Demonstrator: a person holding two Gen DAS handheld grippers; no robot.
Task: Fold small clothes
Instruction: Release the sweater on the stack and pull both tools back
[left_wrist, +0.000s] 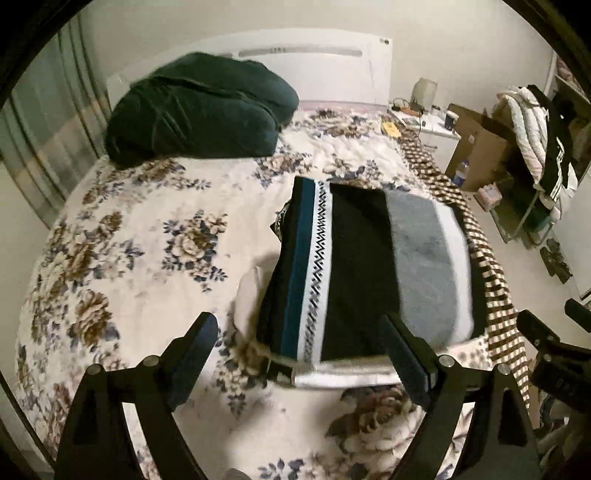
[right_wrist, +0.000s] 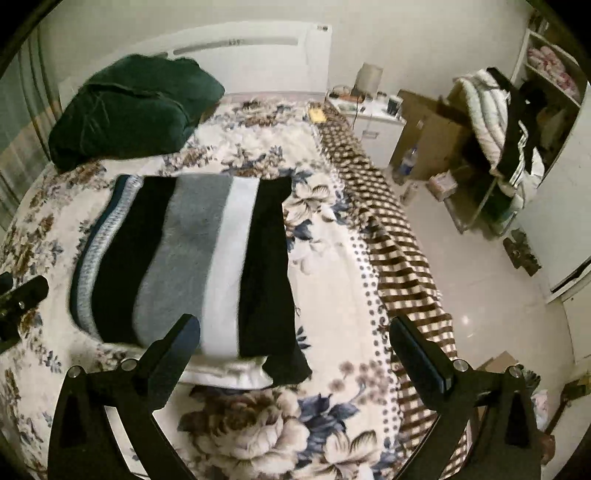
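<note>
Above the bed (left_wrist: 122, 240), the left gripper (left_wrist: 299, 354) and right gripper (right_wrist: 295, 350) both hang with jaws spread wide and nothing between them. Just beyond their fingertips lies the folded striped garment (left_wrist: 354, 273), flat on the floral blanket (right_wrist: 325, 229). A dark green pillow (left_wrist: 199, 107) sits near the headboard (left_wrist: 325, 70).

Dim, yellowish indoor light; both fisheye views bend strongly at dark rims, with motion blur smearing the folded cloth (left_wrist: 354, 273) ahead of each gripper.
</note>
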